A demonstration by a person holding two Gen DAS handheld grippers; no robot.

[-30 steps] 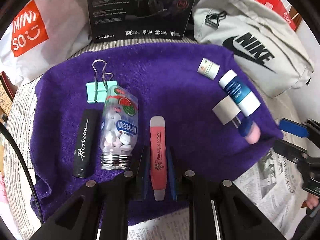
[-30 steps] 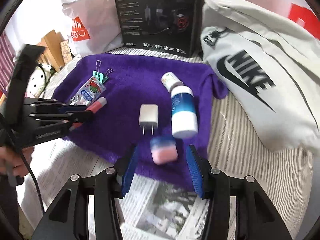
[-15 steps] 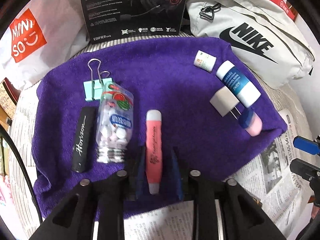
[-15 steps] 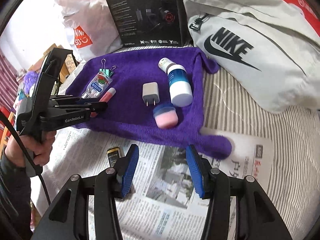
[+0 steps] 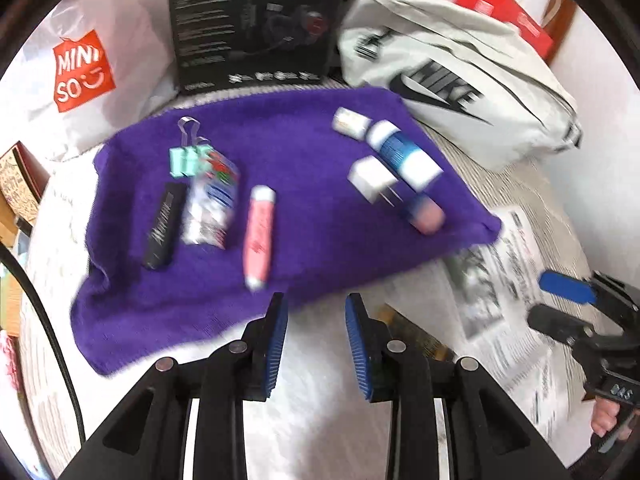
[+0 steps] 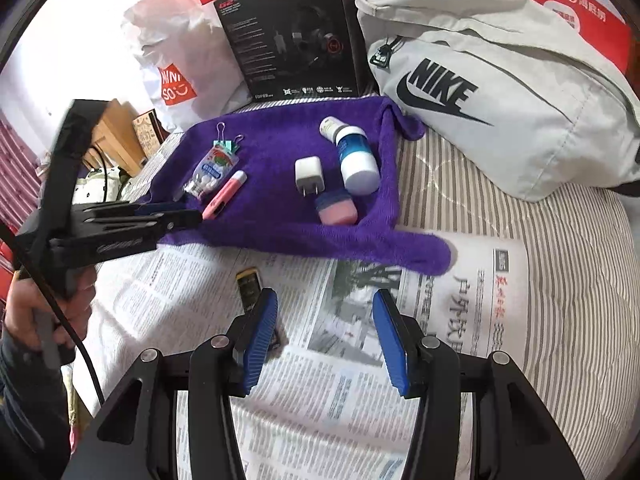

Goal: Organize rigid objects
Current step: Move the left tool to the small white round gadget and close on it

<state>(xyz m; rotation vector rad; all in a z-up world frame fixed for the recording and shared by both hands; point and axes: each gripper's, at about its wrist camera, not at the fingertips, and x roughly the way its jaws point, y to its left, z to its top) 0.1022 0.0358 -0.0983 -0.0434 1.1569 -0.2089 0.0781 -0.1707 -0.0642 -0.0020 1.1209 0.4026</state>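
Note:
A purple towel holds a pink flashlight, a candy bottle, a green binder clip, a black bar, a white charger, a blue-and-white bottle, a small white vial and a pink-and-blue jar. My left gripper is open and empty, just off the towel's near edge. My right gripper is open and empty over newspaper.
A small black-and-yellow object lies on the newspaper by my right gripper's left finger. A black headset box, a grey Nike bag and a white Miniso bag stand behind the towel.
My left gripper has opened, let go of the pink flashlight and pulled back off the towel. My right gripper has backed away from the pink-and-blue jar over the newspaper.

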